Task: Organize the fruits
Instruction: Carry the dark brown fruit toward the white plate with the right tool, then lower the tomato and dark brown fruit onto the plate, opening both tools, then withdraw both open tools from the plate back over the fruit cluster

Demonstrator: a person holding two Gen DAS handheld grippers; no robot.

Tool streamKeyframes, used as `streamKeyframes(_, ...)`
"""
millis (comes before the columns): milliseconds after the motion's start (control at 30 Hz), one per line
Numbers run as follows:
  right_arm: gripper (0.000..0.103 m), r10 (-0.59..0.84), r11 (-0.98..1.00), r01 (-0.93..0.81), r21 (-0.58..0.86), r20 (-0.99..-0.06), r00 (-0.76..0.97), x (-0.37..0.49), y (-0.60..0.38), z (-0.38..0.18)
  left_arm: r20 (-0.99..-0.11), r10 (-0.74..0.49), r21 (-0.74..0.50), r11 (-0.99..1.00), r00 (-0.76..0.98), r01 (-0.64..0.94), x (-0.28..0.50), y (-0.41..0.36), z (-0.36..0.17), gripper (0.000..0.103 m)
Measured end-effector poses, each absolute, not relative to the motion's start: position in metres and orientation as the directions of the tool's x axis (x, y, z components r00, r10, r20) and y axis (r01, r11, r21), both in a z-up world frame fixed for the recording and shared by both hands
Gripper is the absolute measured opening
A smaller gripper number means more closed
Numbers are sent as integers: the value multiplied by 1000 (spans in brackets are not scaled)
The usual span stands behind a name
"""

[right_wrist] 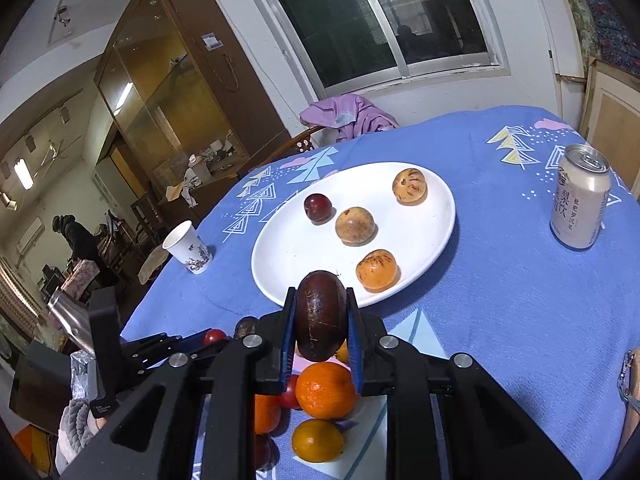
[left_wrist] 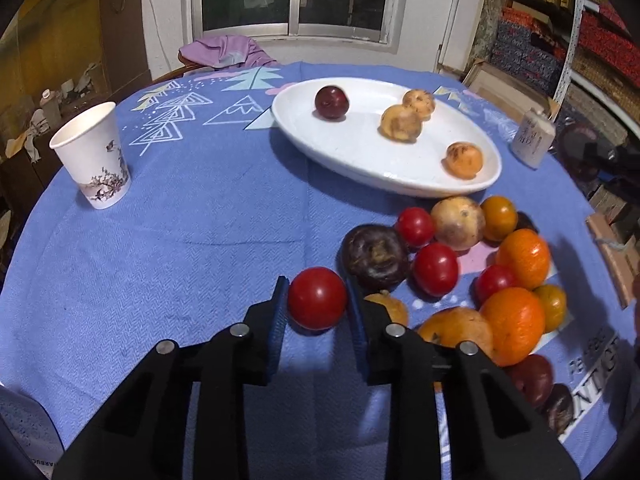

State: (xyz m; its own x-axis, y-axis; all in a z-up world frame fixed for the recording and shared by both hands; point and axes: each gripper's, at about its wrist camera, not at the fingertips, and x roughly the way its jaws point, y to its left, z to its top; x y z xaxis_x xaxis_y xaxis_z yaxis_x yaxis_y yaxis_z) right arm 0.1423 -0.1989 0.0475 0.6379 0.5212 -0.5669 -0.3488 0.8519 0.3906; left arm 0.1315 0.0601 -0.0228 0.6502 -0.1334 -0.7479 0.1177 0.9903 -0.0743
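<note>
My left gripper is shut on a red tomato that rests on the blue tablecloth, just left of a pile of fruit made up of tomatoes, oranges and dark and tan fruits. Further back lies a white oval plate holding a dark plum and three tan-orange fruits. My right gripper is shut on a dark brown fruit, held above the table at the near rim of the plate. In the right wrist view the left gripper shows low at the left with its tomato.
A paper cup stands at the table's left. A drink can stands right of the plate. A purple garment hangs on a chair behind the table. Oranges lie under my right gripper. A person stands far off in the room at left.
</note>
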Motion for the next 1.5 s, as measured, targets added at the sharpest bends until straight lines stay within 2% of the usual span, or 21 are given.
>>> streamKeyframes(167, 22, 504, 856, -301, 420, -552, 664, 159, -206, 55, -686, -144, -103, 990, 714, 101, 159, 48, 27, 28)
streamKeyframes(267, 23, 488, 868, -294, 399, -581, 652, 179, -196, 55, -670, -139, -87, 990, 730, 109, 190, 26, 45, 28)
streamKeyframes(533, 22, 395, 919, -264, 294, -649, 651, 232, -166, 29, -715, -109, -89, 994, 691, 65, 245, 8, 11, 28)
streamKeyframes(633, 23, 393, 918, -234, 321, -656, 644, 244, -174, 20, -729, -118, -83, 993, 675, 83, 250, 8, 3, 29)
streamKeyframes(667, 25, 402, 913, -221, 343, -659, 636, 247, -178, 15, -727, -111, -78, 994, 677, 80, 251, 9, 3, 29)
streamKeyframes(700, 28, 411, 907, -211, 363, -657, 632, 248, -181, 13, -723, -105, -71, 994, 683, 78, 251, 8, 3, 38)
streamKeyframes(733, 35, 420, 901, -201, 386, -653, 630, 249, -185, 12, -714, -98, -59, 995, 693, 79, 250, 8, 4, 49)
streamKeyframes(800, 41, 426, 894, -189, 406, -644, 635, 248, -190, 13, -702, -86, -40, 996, 707, 82, 248, 6, 7, 61)
streamKeyframes(867, 43, 425, 895, -194, 402, -634, 646, 244, -191, 18, -692, -71, -16, 996, 719, 84, 243, 5, 11, 63)
streamKeyframes(933, 56, 422, 895, -194, 403, -621, 660, 239, -192, 23, -682, -64, -13, 997, 728, 75, 238, 6, 16, 75)
streamKeyframes(1033, 66, 437, 884, -198, 424, -595, 674, 229, -197, 32, -661, -36, -12, 999, 749, 38, 225, 13, 26, 88)
streamKeyframes(1067, 69, 447, 875, -199, 441, -581, 681, 222, -199, 36, -656, -32, -15, 999, 754, 29, 218, 17, 29, 89)
streamKeyframes(1133, 89, 457, 863, -195, 466, -554, 696, 209, -205, 41, -645, -24, -26, 1000, 764, 10, 202, 27, 32, 93)
streamKeyframes(1200, 98, 441, 865, -181, 467, -537, 719, 187, -210, 46, -640, -19, -36, 999, 768, -6, 186, 37, 33, 94)
streamKeyframes(1367, 100, 365, 918, -202, 341, -530, 766, 138, -211, 55, -656, -66, -113, 994, 752, -11, 135, 56, 23, 94)
streamKeyframes(1500, 100, 272, 962, -211, 175, -526, 805, 101, -206, 52, -641, -45, -75, 997, 766, -4, 97, 52, 15, 95)
